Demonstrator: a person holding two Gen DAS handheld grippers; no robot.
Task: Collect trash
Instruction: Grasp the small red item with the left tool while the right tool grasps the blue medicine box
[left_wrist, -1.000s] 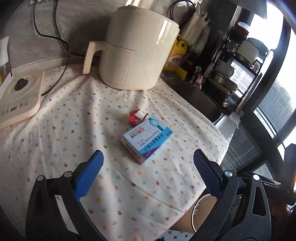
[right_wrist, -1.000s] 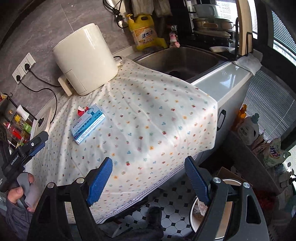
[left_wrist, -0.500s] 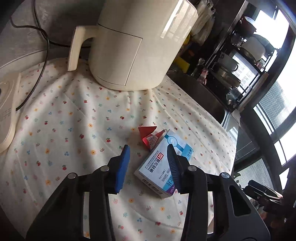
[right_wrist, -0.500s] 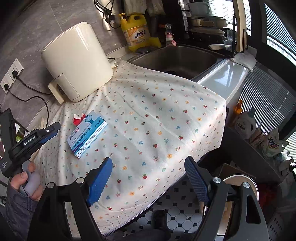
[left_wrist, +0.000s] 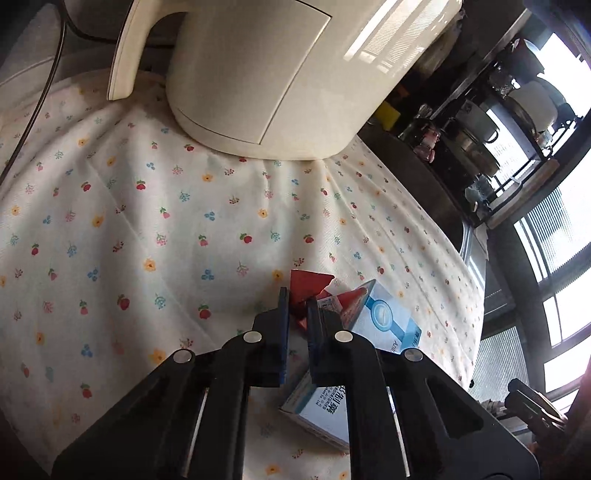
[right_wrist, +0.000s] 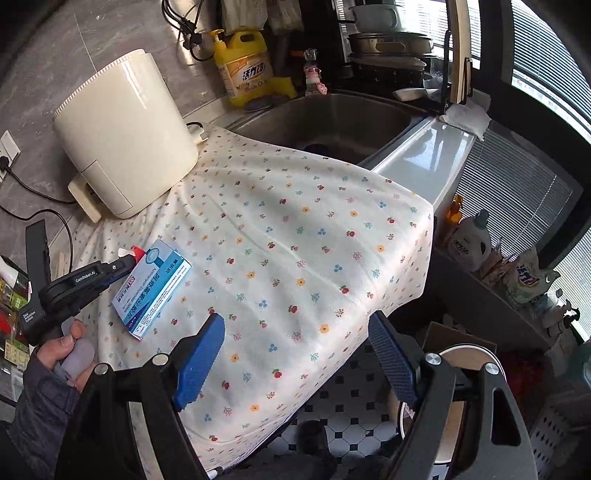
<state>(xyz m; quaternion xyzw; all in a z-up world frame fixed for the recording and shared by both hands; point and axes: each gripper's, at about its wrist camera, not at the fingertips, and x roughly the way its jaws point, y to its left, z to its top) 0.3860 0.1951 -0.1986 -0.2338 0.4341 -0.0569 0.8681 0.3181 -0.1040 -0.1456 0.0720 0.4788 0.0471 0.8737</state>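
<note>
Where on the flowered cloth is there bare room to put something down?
The flowered tablecloth is bare from the blue-and-white cardboard box to the steel sink. It is crowded by the cream appliance, where the left claw pinches the red wrapper.

Cream air fryer sits at the flowery cloth's back corner, yellow detergent jug behind the sink.

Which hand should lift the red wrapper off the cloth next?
Left. The left hand-held gripper is already shut on the red wrapper beside the medicine box. The right hand-held gripper hangs open near the cloth's edge, far off.
</note>
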